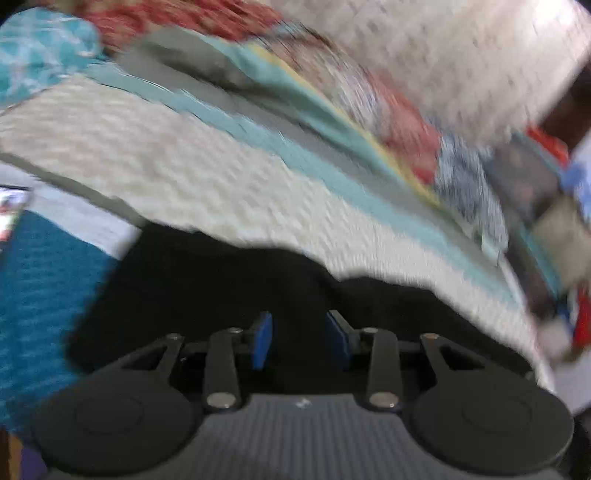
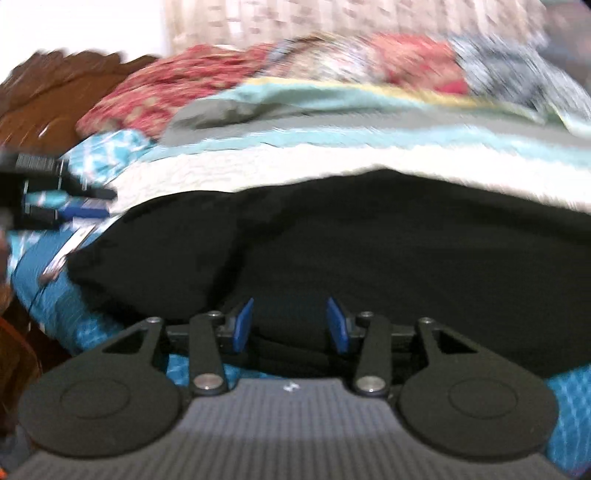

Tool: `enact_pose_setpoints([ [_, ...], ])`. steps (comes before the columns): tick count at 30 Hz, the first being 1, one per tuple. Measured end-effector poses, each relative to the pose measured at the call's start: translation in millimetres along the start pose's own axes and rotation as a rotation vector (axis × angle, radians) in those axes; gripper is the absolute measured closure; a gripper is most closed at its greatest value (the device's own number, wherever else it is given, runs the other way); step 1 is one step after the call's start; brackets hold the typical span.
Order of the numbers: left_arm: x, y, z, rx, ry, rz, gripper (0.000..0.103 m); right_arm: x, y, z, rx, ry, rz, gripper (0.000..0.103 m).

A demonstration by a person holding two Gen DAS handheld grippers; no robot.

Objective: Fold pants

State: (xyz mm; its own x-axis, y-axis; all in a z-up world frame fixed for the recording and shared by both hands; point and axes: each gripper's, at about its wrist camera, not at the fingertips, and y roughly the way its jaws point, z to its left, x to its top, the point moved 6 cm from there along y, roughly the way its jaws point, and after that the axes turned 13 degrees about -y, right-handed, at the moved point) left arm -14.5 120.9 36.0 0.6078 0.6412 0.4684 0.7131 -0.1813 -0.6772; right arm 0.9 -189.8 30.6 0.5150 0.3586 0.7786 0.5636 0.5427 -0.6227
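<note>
Black pants (image 2: 369, 251) lie spread on a bed; in the left wrist view the pants (image 1: 207, 280) fill the lower middle. My left gripper (image 1: 300, 339) is open, its blue pads apart just over the black cloth, holding nothing. My right gripper (image 2: 290, 325) is open over the near edge of the pants, with dark cloth between the pads but not clamped. The left gripper also shows at the left edge of the right wrist view (image 2: 62, 195). Both views are motion-blurred.
The bed carries a cream quilt (image 1: 166, 162), teal and grey striped bedding (image 2: 332, 125), a red patterned cloth (image 2: 155, 92) and a blue patterned cover (image 1: 40, 288). Clutter lies at the right (image 1: 535, 192). A pale curtain (image 2: 332, 18) hangs behind.
</note>
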Motion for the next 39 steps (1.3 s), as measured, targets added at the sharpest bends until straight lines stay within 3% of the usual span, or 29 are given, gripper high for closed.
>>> enact_pose_setpoints([
  [1, -10, 12, -1, 0.065, 0.048, 0.003, 0.069, -6, 8, -8, -0.022, 0.027, 0.040, 0.060],
  [2, -18, 26, 4, 0.178, 0.101, 0.009, 0.072, -16, 15, -18, -0.067, 0.044, 0.106, 0.072],
  [3, -25, 37, 13, 0.269, 0.129, 0.029, 0.078, -25, 18, -25, -0.085, 0.053, 0.140, 0.076],
  [4, -30, 43, 20, 0.300, 0.142, 0.037, 0.082, -29, 14, -29, -0.075, 0.069, 0.113, 0.076],
  [12, -27, 29, 14, 0.331, 0.169, 0.028, 0.085, -34, 3, -36, -0.028, 0.179, 0.072, 0.076],
  [14, -25, 22, 7, 0.302, 0.170, 0.026, 0.071, -27, -11, -44, -0.045, 0.198, 0.028, 0.074],
  [16, -22, 16, -5, 0.266, 0.186, 0.005, 0.065, -22, -27, -62, -0.101, 0.218, -0.030, 0.074],
  [21, -28, 13, -34, 0.186, 0.240, 0.009, 0.065, -36, -83, -148, -0.331, 0.417, -0.156, 0.072],
  [25, -39, 32, -38, 0.210, 0.252, 0.065, 0.064, -57, -133, -227, -0.521, 0.628, -0.247, 0.072],
  [28, -47, 42, -29, 0.232, 0.212, 0.107, 0.064, -64, -159, -271, -0.639, 0.695, -0.294, 0.070],
  [32, -50, 44, -28, 0.255, 0.210, 0.114, 0.063, -64, -150, -313, -0.680, 0.704, -0.256, 0.065],
  [36, -51, 44, -31, 0.277, 0.213, 0.115, 0.062, -73, -128, -327, -0.625, 0.710, -0.181, 0.065],
  [38, -51, 45, -32, 0.287, 0.214, 0.115, 0.061, -70, -118, -325, -0.636, 0.679, -0.139, 0.082],
  [39, -52, 46, -32, 0.292, 0.215, 0.116, 0.061, -68, -116, -322, -0.653, 0.646, -0.111, 0.083],
])
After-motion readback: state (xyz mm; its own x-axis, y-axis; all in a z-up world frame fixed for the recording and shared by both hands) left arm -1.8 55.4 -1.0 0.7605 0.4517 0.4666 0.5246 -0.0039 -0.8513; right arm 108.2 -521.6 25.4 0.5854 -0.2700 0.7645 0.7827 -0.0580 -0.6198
